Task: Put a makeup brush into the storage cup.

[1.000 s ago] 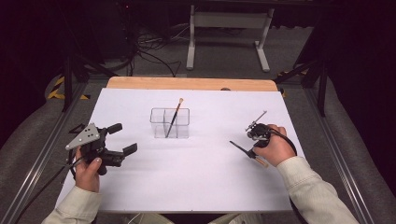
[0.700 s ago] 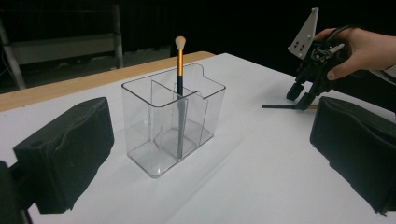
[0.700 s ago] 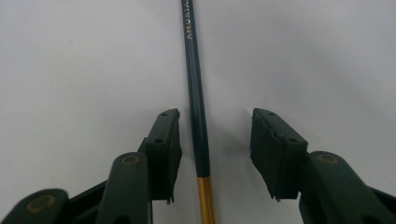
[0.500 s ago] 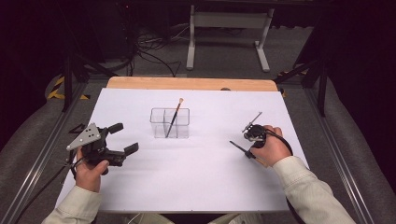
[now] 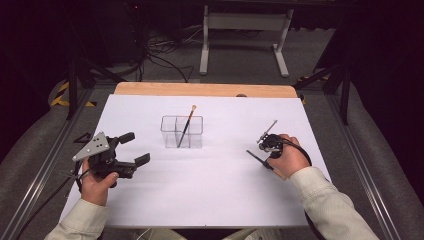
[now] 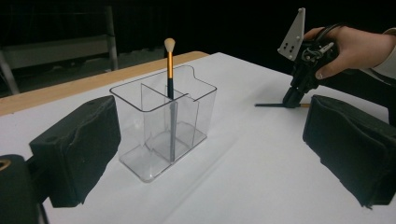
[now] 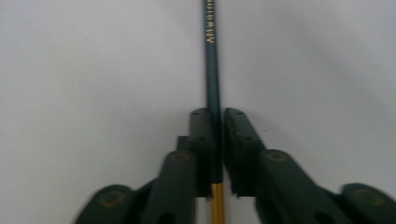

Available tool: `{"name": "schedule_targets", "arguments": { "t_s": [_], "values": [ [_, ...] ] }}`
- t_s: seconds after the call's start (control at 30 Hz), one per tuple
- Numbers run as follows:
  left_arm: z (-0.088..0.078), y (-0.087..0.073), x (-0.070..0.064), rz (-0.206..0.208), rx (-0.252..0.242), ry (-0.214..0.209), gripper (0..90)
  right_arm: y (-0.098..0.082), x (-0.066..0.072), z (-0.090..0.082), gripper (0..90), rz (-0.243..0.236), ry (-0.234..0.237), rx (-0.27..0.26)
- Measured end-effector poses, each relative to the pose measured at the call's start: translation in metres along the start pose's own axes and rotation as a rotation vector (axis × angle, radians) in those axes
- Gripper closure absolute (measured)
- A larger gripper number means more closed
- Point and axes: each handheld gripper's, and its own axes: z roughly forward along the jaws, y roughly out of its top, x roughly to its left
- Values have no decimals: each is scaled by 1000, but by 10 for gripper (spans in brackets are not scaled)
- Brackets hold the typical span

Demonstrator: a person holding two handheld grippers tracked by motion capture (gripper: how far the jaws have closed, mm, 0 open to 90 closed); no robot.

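A clear plastic organizer [image 5: 182, 132] [image 6: 163, 126] with divided compartments stands mid-table, and a makeup brush [image 5: 189, 120] [image 6: 170, 70] with a gold ferrule leans upright in it. A second brush with a dark handle [image 5: 255, 156] [image 6: 271, 105] [image 7: 212, 70] lies flat on the white table to the right. My right gripper [image 5: 265, 159] [image 6: 292, 100] [image 7: 215, 140] points down at it; its jaws have just been closing and now pinch the handle near the gold part. My left gripper [image 5: 136, 148] [image 6: 212, 154] hovers left of the organizer, open, nothing between its pads.
A white sheet [image 5: 210, 195] covers the table, with a wooden strip [image 5: 200, 90] along the far edge. Metal rails run down both sides, and cables and a stand frame [image 5: 245, 22] lie on the floor beyond.
The right gripper's jaws have come together around the dark brush handle on the table, and the right hand has settled slightly lower. The left gripper has stayed where it was.
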Motion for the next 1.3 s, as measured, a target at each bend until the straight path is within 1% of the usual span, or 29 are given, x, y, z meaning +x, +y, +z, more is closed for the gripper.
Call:
{"name": "schedule_targets", "arguments": {
  "t_s": [0.03,0.07,0.2,0.3,0.33,0.4,0.43,0.47,0.57,0.6,0.63,0.73,0.77,0.8,0.87,0.93,0.97,1.0,1.1,1.13,1.17,1.2,1.23,1.3],
  "values": [
    [0,0,0,-6,1,-2,37,1,1,0,833,1,-2,10],
    [0,0,1,-12,-1,-6,37,1,1,0,834,2,-3,11],
    [-1,1,1,-28,-11,1,36,1,1,0,834,-2,-2,11],
    [-1,3,1,-20,-10,5,43,1,0,0,835,-5,2,7],
    [0,3,1,-22,-2,6,43,1,0,0,835,-8,3,4],
    [1,4,0,-23,-4,-4,42,1,0,-1,835,-10,8,-1],
    [2,5,0,-20,-1,-4,38,1,0,-5,835,-16,4,-13],
    [2,5,-1,-16,0,-6,38,1,0,-5,835,-16,4,-13],
    [3,8,-4,-14,4,-17,42,3,2,-14,835,-25,0,-26],
    [3,9,-4,-10,5,-19,44,3,3,-18,835,-39,-4,-33],
    [4,10,-5,-4,6,-18,45,4,4,-20,835,-42,-5,-33],
    [5,12,-8,8,17,-36,49,5,7,-31,835,-67,-9,-50],
    [6,12,-9,13,19,-40,50,5,9,-38,835,-96,-13,-65],
    [7,13,-10,17,23,-48,50,5,9,-38,835,-96,-13,-65],
    [9,13,-11,22,25,-63,62,6,13,-45,835,-111,-14,-77],
    [11,14,-13,31,32,-74,65,6,16,-54,835,-132,-11,-91],
    [13,15,-15,40,36,-90,72,6,20,-60,835,-147,-11,-102],
    [13,15,-15,40,36,-90,81,7,22,-63,835,-161,-11,-104],
    [15,17,-18,45,39,-121,94,7,26,-69,835,-187,-5,-114],
    [16,17,-18,55,41,-132,101,7,29,-72,835,-200,-3,-117],
    [17,18,-19,54,43,-141,109,8,34,-77,835,-224,-1,-128],
    [19,18,-20,51,44,-156,109,8,37,-79,835,-230,5,-129],
    [19,18,-20,51,44,-156,109,8,37,-79,835,-230,5,-129],
    [21,19,-21,48,46,-167,108,8,43,-83,835,-248,15,-134]
  ]
}}
